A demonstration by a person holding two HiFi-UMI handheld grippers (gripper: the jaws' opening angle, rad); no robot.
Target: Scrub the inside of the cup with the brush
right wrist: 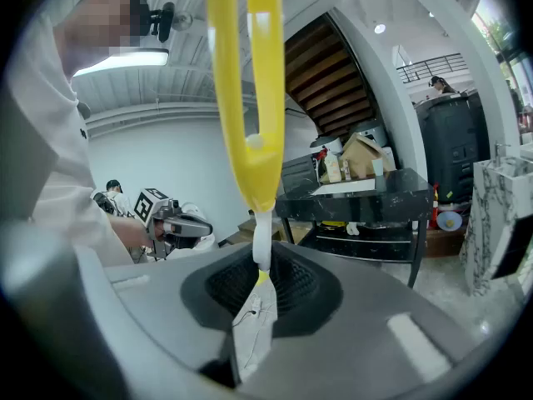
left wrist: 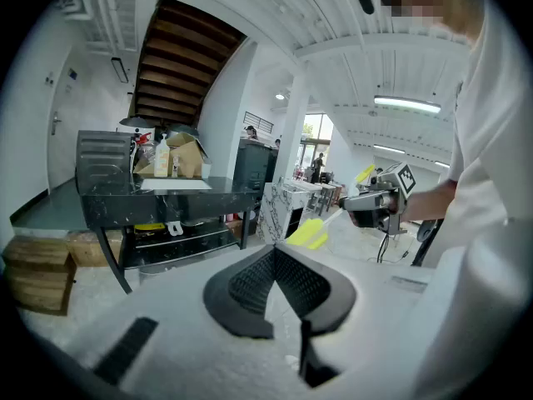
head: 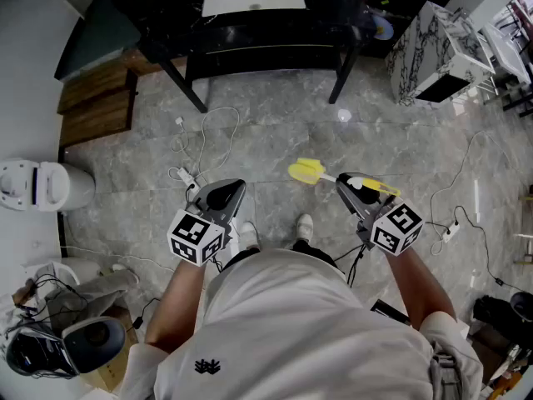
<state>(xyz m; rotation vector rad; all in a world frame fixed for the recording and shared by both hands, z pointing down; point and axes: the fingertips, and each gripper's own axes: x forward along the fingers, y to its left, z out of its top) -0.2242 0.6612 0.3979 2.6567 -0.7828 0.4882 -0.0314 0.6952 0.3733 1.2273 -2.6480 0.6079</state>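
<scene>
My right gripper (head: 348,187) is shut on a yellow brush (head: 306,171), which sticks out to the left over the floor. In the right gripper view the brush (right wrist: 246,98) rises from the jaws (right wrist: 260,275), which pinch its white neck. My left gripper (head: 223,195) is shut with nothing in it, and its pads (left wrist: 293,283) meet in its own view. That view also shows the brush (left wrist: 310,233) and the right gripper (left wrist: 373,207) off to the right. Both grippers are held at waist height, apart from each other. No cup shows in any view.
A black table (head: 250,32) with a white sheet stands ahead. Cables and a power strip (head: 185,176) lie on the grey floor. A marble-patterned cabinet (head: 420,52) is at the right, with wooden steps (head: 96,98) and a white bin (head: 37,186) at the left.
</scene>
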